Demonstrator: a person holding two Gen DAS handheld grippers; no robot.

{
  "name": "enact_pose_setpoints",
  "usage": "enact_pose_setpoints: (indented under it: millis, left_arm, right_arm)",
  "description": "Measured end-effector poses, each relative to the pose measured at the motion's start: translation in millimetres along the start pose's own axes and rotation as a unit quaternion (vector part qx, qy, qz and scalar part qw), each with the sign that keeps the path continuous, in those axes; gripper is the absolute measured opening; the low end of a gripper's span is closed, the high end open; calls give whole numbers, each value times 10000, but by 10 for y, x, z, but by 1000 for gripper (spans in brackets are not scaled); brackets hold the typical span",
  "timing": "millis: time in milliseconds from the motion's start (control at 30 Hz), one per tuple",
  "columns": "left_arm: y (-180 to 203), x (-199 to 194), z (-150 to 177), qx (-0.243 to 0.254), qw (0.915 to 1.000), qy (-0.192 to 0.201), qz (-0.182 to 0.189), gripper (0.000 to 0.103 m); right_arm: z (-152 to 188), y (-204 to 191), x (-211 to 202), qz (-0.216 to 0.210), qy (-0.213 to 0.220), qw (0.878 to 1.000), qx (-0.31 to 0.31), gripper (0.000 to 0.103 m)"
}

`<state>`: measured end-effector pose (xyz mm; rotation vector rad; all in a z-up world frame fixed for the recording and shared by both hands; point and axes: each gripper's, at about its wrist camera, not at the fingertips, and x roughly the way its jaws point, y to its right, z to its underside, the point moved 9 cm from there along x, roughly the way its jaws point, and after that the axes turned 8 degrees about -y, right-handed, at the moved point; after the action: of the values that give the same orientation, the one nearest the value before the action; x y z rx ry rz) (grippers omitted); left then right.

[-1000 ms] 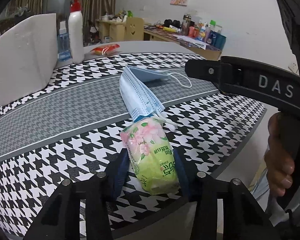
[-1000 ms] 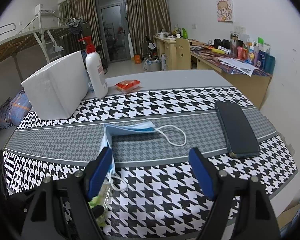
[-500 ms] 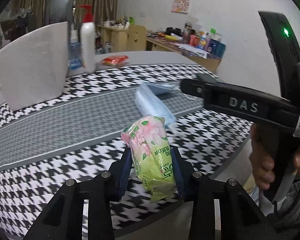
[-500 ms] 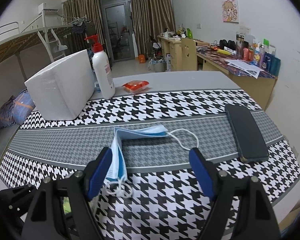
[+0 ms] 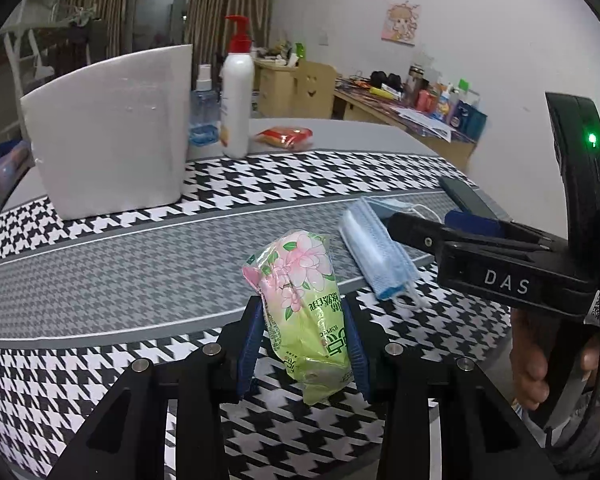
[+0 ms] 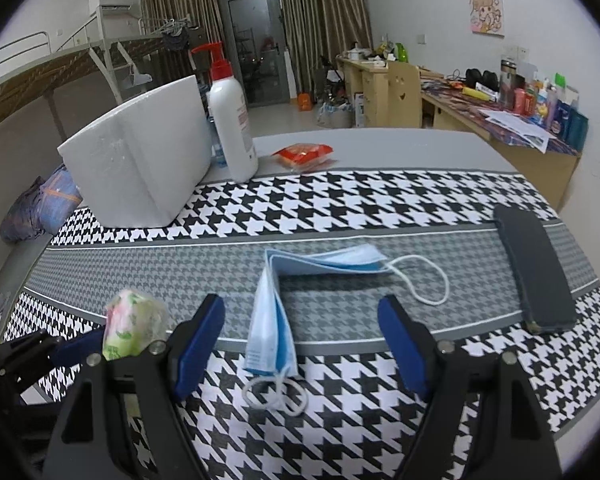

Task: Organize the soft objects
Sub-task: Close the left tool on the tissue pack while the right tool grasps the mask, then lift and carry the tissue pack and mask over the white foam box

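Observation:
My left gripper (image 5: pixel 302 344) is shut on a green and pink tissue pack (image 5: pixel 302 300) and holds it tilted above the houndstooth table (image 5: pixel 120 264). The pack also shows in the right wrist view (image 6: pixel 130 326), at the left. A folded blue face mask (image 6: pixel 280 300) lies on the table's grey band, with white ear loops at both ends. My right gripper (image 6: pixel 300 344) is open and empty, its blue pads either side of the mask's near end. The mask also shows in the left wrist view (image 5: pixel 374 256), to the right of the pack.
A white foam box (image 6: pixel 140 164) stands at the back left, with a white pump bottle (image 6: pixel 232 120) and a small blue bottle (image 5: pixel 202 114) beside it. A red snack packet (image 6: pixel 304 154) lies behind. A black phone (image 6: pixel 534 268) lies at the right, near the table edge.
My left gripper has lifted the tissue pack off the table and swung left, away from the mask. My right gripper has come a little closer to the mask, still open.

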<state>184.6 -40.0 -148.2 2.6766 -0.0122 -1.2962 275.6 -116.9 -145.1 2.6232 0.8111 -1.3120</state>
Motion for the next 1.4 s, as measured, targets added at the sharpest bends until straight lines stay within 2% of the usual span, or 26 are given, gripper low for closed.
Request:
enact_pose_setpoints:
  millis: [167,433,533,567,667,833,933,1200,1400]
  left_arm:
    - [-111,14,-44,-47,9999,4,-98,41]
    - [-175,84,-77,-78,9999,-61,-33,41]
    - [-166,101,-86,-44,9999,-92,-22,41]
    - [-164,101,-91,-26,10000,-92,-21,41]
    - [-170,97,-125,5,10000,-72,-19,41]
    - [-211,67,-161,43,10000,-33,-15,41]
    - [-243,40,-169,68,10000,-15,-25,41]
    - [-348,-60,-223,148,9998,105,-84,41]
    - [-392,-173,-327,250,9992,294,-122,41]
  right_arm:
    - [4,-118,119,0,-110,9998,-176,82]
    - [73,-161,322,13,-517,9984,-218,49]
    - [104,-201,375,-93,-672,9973,-265,30]
    - [110,-205,379,-94,-692,9972,-261,19]
    - [115,-204,388,-86,-731,9970,-258,12]
    - [115,-204,390,-188,-775,9966,-208,10]
    - [102,-206,378,-183,-733,9970,-175,5]
    - [-30,-145,155,-94,-328,9994,80,5]
    - [-178,-227,-53,-45,22,10000,32,5]
